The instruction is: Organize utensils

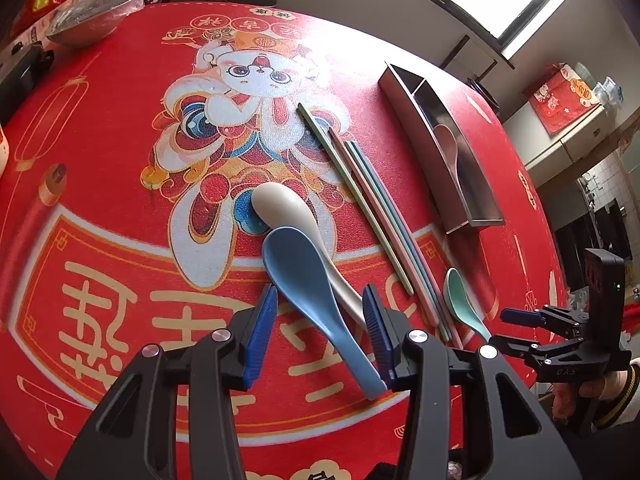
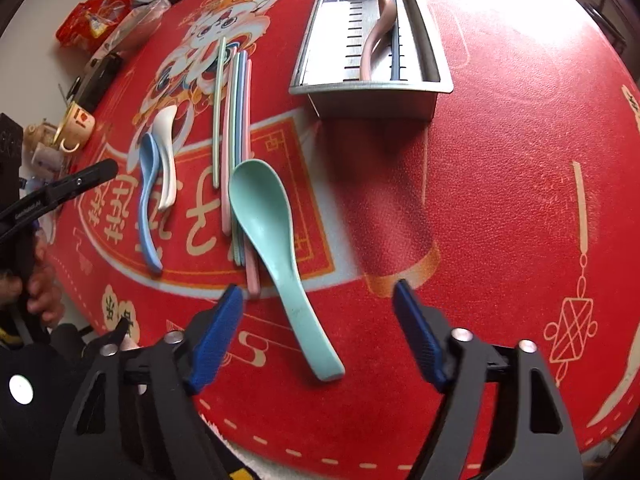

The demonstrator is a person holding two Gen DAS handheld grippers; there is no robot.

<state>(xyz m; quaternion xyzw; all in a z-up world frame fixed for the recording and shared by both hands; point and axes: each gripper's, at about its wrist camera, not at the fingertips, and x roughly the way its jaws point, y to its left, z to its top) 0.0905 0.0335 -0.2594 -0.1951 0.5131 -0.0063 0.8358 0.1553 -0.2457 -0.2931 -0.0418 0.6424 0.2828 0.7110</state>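
A blue spoon [image 1: 316, 300] lies on the red mat [image 1: 120, 200], its bowl resting on the handle of a white spoon [image 1: 280, 204]. My left gripper [image 1: 320, 296] is open and straddles the blue spoon's handle, with a gap at the left pad. A teal spoon [image 2: 272, 232] lies bowl-up beside several pastel chopsticks [image 2: 234, 140]. My right gripper [image 2: 320, 320] is open, its pads apart on either side of the teal handle without touching it. At the far side stands a steel utensil holder [image 2: 368, 88] with a pink spoon [image 2: 380, 28] in it.
A plastic-wrapped bowl [image 1: 88, 16] and a black device [image 1: 20, 68] sit at the mat's far left edge. A mug [image 2: 78, 124] and a red snack bag [image 2: 96, 20] stand off the mat. Bare mat [image 2: 500, 200] stretches right of the holder.
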